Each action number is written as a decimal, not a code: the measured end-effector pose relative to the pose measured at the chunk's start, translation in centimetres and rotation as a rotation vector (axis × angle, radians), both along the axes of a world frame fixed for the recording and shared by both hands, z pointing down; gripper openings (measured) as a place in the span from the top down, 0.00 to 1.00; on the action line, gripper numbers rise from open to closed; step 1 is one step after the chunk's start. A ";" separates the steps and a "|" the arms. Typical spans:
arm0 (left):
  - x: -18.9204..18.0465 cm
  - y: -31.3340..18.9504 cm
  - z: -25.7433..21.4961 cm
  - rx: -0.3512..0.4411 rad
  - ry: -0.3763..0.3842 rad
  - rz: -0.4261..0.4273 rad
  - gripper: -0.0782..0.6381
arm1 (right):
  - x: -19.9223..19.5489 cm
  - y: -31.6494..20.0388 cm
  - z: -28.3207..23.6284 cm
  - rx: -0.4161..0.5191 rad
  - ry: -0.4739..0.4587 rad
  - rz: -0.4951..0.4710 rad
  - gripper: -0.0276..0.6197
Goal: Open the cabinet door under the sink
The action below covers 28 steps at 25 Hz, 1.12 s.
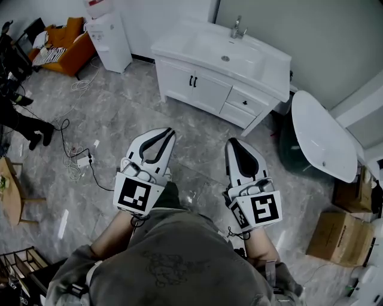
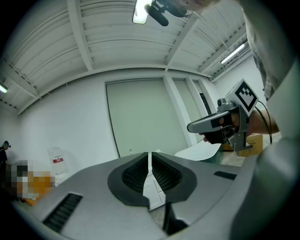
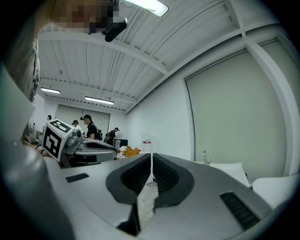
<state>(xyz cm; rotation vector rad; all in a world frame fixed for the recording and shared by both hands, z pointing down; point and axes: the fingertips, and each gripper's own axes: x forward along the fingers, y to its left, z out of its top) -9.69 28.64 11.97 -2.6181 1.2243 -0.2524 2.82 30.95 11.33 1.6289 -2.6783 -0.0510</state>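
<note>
1. Head view, bottom edge: nearest to me is the wearer's grey shirt (image 1: 173,266). It has a faint printed figure on the chest that I can't read.
2. Just above it, the left gripper (image 1: 166,132) sits left of centre and the right gripper (image 1: 232,143) right of centre, both pointing up-frame. Each carries a marker cube (image 1: 139,194) with a black-and-white square pattern and no lettering.
3. The white sink cabinet (image 1: 236,110) stands at upper centre, well apart from both grippers. Its two doors (image 1: 179,77) are shut, with a pair of black handles (image 1: 192,80) side by side where they meet. A faucet (image 1: 237,27) rises at the back of the basin.
4. At the upper left is a white water dispenser (image 1: 111,42) topped by a red-labelled bottle (image 1: 96,5), the print too small to read. The cardboard boxes (image 1: 341,236) at the lower right show no legible print.
5. Left gripper view: the fingers (image 2: 133,176) are pressed together with nothing between them. The right gripper shows its marker at the right of the frame. The bottle's red label at the lower left is unreadable.
6. Right gripper view: the fingers (image 3: 133,176) are likewise pressed together, pinching nothing, and grey floor (image 3: 146,201) shows below the seam. The left gripper sits at the left, the faucet right of centre, and people (image 3: 89,126) stand far back on the left.
</note>
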 end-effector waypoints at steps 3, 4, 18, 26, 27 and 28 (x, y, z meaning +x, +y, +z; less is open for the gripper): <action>0.4 -1.2 0.5 0.005 -0.009 0.007 0.84 | 0.1 -1.1 0.6 -0.009 0.001 -0.001 0.91; 0.4 -1.6 0.6 0.002 -0.008 0.006 0.84 | 0.1 -1.6 0.9 -0.013 0.001 -0.001 0.91; 0.2 -10.2 3.1 -0.025 -0.017 0.053 0.84 | -0.8 -9.9 3.4 -0.048 0.021 0.017 0.91; -0.8 -17.6 4.3 -0.062 -0.038 0.083 0.84 | -1.9 -17.2 5.1 -0.104 0.019 0.039 0.91; -0.9 -18.8 4.3 -0.066 -0.037 0.087 0.84 | -2.0 -18.4 5.3 -0.112 0.021 0.044 0.91; -1.1 -20.0 4.3 -0.068 -0.035 0.091 0.84 | -2.2 -19.5 5.4 -0.118 0.024 0.048 0.91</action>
